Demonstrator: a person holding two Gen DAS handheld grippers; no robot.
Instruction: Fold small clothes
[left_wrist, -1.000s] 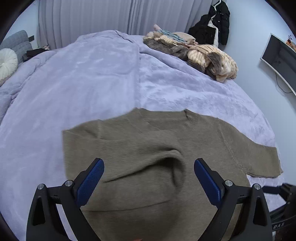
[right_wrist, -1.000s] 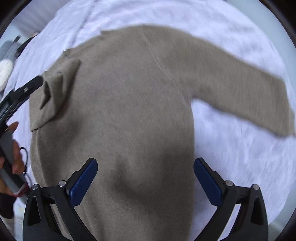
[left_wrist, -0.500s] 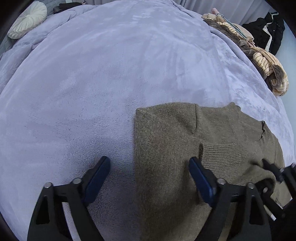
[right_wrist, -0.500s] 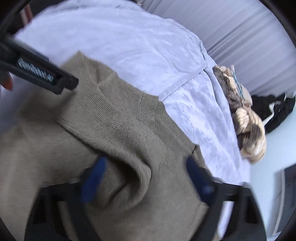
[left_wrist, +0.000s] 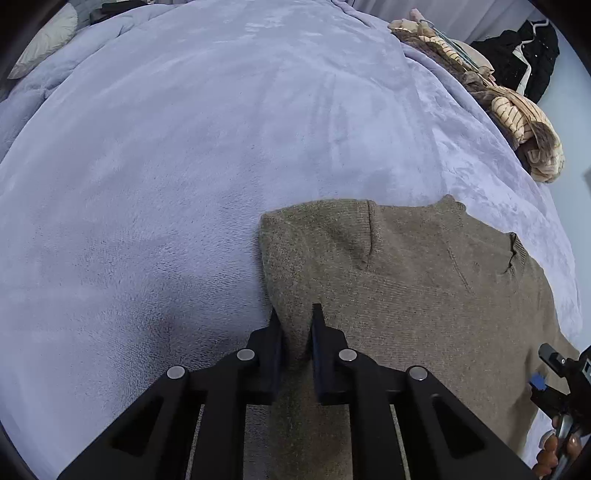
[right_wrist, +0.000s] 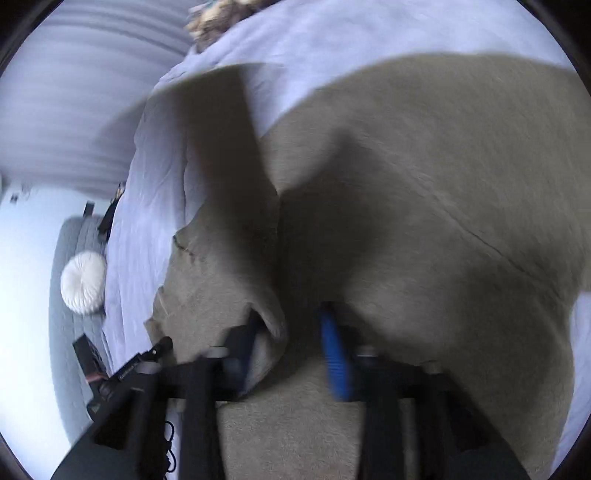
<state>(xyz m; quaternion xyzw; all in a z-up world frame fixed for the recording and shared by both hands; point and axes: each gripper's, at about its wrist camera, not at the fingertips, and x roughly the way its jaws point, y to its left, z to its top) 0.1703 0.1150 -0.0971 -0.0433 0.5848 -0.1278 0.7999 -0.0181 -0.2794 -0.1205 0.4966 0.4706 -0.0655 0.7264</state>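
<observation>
Both claws work the sweater (left_wrist: 406, 295) — left gripper (left_wrist: 295, 325), just closing, pinches its edge; right gripper (right_wrist: 291, 332), jaws parting, straddles a loose fold that could slip free.

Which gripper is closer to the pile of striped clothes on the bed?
Hard to say. The left gripper pinches the near-left edge of the brown sweater; the pile lies far across the bed. The right gripper sits at the same sweater, the pile equally distant.

sweater (right_wrist: 424, 206): motion-blurred, cut off at 3 and 6 o'clock
right gripper (right_wrist: 291, 332): smeared, grip on cloth unclear
</observation>
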